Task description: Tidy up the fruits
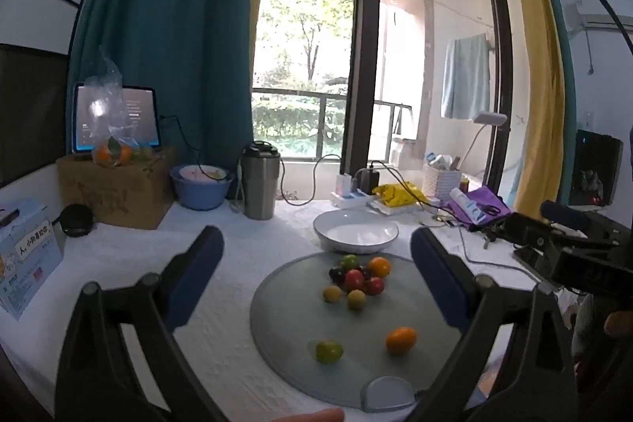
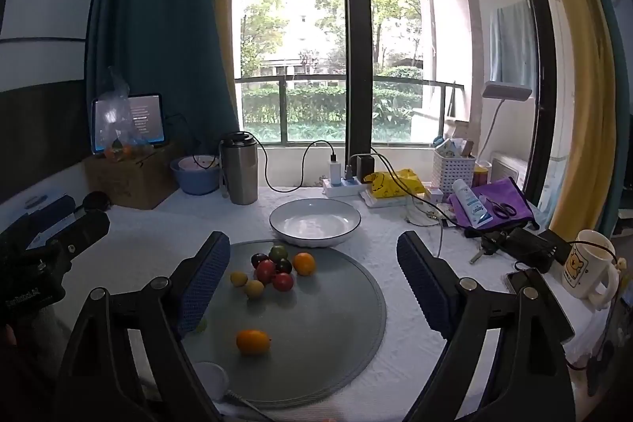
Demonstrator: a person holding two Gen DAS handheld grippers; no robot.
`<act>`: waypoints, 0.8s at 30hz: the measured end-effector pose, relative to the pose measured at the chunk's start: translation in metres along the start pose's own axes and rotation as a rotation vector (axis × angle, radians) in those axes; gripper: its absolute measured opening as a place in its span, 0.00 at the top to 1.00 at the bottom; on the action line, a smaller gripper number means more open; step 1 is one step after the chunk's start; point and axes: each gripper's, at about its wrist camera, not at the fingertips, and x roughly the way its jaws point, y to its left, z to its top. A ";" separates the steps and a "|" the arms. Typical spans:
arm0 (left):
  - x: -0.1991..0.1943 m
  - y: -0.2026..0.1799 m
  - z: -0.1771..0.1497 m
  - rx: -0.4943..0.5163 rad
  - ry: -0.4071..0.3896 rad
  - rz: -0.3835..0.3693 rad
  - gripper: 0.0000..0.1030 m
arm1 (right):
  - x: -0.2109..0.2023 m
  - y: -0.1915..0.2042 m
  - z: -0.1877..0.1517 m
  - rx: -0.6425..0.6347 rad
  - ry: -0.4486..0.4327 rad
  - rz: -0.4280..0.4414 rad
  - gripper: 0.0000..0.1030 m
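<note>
Your worktop (image 2: 395,354) wears a white textured cloth. On it you have a round grey mat (image 2: 324,323) and a white bowl (image 2: 314,222) with a thin dark rim. On the mat you see 1 orange fruit (image 2: 253,341), 1 yellow-green fruit (image 1: 328,351), and a cluster (image 2: 275,271) of red, yellow, green, orange and dark purple. Your gripper fingers (image 2: 203,283) carry blue dimpled pads on black frames. Behind, you have teal and yellow curtains.

Window (image 2: 348,66) backlight — dim foreground, fisheye-warped edges.
</note>
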 end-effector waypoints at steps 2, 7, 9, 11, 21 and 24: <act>-0.001 0.000 0.001 -0.003 -0.003 -0.003 0.06 | 0.000 0.001 0.000 -0.003 0.000 0.001 0.14; -0.002 0.001 0.002 -0.005 -0.001 -0.004 0.06 | 0.001 0.003 0.000 -0.007 0.002 0.005 0.14; -0.002 0.001 0.002 -0.004 -0.003 -0.003 0.06 | 0.001 0.004 0.000 -0.008 0.002 0.006 0.14; -0.004 0.001 0.002 -0.004 -0.010 0.011 0.06 | 0.001 0.005 0.000 -0.009 0.002 0.006 0.14; -0.008 0.005 0.000 0.001 -0.025 0.019 0.06 | 0.001 0.008 0.000 -0.014 -0.004 0.013 0.14; -0.008 0.006 0.000 -0.001 -0.034 0.035 0.06 | 0.000 0.008 0.000 -0.013 -0.004 0.011 0.14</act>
